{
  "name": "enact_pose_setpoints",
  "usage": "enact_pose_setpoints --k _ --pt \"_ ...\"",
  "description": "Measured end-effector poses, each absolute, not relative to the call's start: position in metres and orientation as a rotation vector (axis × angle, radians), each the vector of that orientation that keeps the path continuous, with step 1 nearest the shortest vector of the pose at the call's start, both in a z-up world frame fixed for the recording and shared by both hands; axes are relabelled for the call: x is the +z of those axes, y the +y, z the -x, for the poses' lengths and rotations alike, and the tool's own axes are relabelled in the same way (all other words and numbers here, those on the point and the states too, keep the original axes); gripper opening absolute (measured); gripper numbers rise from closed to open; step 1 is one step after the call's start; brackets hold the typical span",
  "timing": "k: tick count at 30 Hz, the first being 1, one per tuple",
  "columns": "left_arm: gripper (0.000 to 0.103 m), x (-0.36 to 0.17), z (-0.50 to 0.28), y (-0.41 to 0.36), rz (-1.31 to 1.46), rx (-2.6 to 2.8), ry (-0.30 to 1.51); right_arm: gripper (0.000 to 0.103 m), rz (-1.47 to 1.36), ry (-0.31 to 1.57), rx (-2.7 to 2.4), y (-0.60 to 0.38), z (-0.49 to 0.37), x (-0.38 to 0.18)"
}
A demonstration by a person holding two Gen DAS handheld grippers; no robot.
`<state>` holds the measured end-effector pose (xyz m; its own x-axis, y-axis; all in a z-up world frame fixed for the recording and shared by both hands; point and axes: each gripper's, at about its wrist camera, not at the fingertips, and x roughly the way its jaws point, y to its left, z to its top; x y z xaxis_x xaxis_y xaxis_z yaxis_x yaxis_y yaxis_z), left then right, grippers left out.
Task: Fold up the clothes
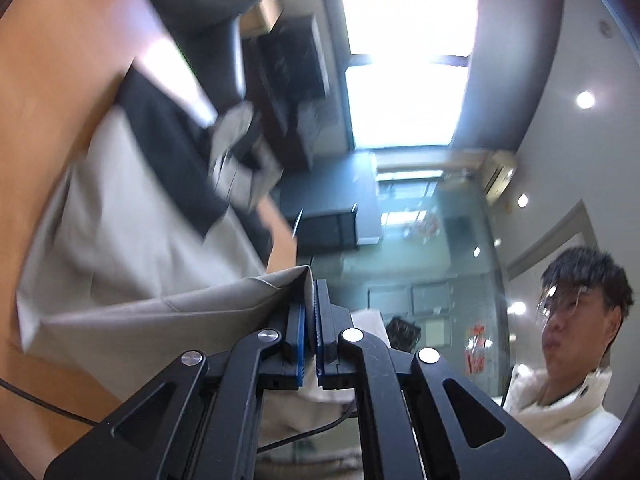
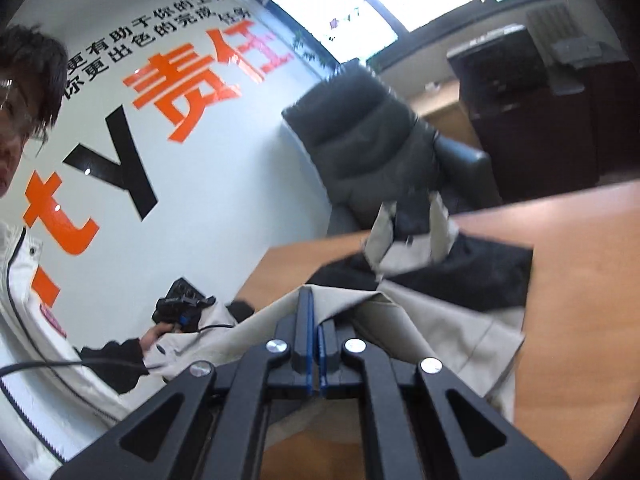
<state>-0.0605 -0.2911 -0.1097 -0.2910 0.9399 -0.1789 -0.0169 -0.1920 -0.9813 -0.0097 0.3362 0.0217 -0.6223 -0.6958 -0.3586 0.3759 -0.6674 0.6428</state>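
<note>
Above the wooden worktop (image 2: 580, 280), we hold a beige-and-black garment (image 1: 132, 240) lifted by its hem: the left tool (image 1: 310, 320) and the right tool (image 2: 314, 336) are both clamped on beige fabric, its far end resting on the worktop.

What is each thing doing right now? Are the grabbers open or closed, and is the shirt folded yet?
Left gripper: shut, pinching the garment's beige edge.
Right gripper: shut, pinching another beige edge.
Beige and black cloth garment: near end lifted, far end lying on the table, not yet neatly folded, collar rumpled.
Orange-brown wooden table: flat, garment partly on it.
Black padded office chair: upright behind the table, nobody sitting.
</note>
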Motion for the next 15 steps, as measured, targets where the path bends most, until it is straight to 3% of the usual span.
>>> enact_pose_setpoints --k 6,15 --pt "0.005 -0.127 0.131 -0.298 1.065 1.669 -1.333 0.001 -0.881 -0.706 -2.382 0.35 0.093 -0.031" --pt "0.007 -0.203 0.225 -0.29 1.101 1.718 -1.339 0.002 -0.996 -0.982 -2.423 0.388 0.167 -0.143"
